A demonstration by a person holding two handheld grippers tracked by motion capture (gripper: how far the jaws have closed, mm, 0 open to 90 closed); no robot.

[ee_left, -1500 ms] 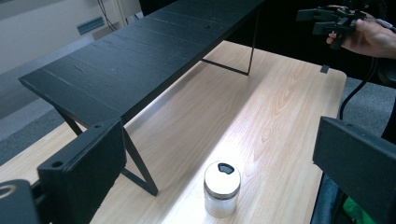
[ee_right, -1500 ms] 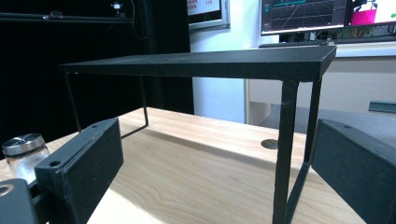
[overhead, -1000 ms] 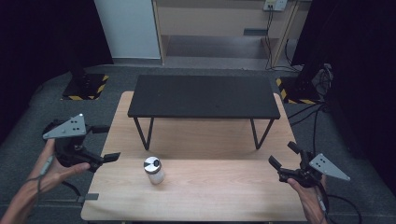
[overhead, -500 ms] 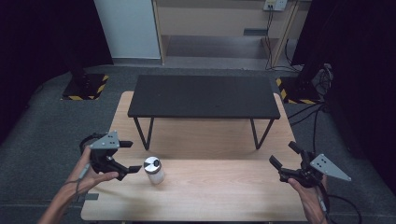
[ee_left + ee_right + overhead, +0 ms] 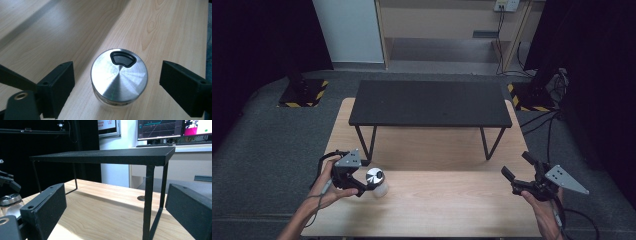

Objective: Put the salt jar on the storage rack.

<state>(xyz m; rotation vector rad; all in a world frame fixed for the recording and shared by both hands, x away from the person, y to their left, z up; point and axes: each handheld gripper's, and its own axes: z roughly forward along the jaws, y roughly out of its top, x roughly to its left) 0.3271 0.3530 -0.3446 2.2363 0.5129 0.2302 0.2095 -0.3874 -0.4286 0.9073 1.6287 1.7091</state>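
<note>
jar (image 5: 119, 79) upright on table (image 5: 452, 200) | left gripper (image 5: 117, 85) jaws spread, straddling it

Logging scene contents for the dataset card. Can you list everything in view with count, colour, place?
jar: 1, clear body with silver metal lid and a black tab inset, upright near the table's front left, between the left gripper's open jaws
riser shelf: 1, black, on thin metal legs at the back of the table
table: 1, light wood, centre of the room
floor stands: 2, black with yellow-black hazard stripes, left and right of the table
monitors: 2, lit, background of the right gripper view
left gripper: 1, black, jaws open, straddling the jar
right gripper: 1, black, open, front right, holding nothing
</note>
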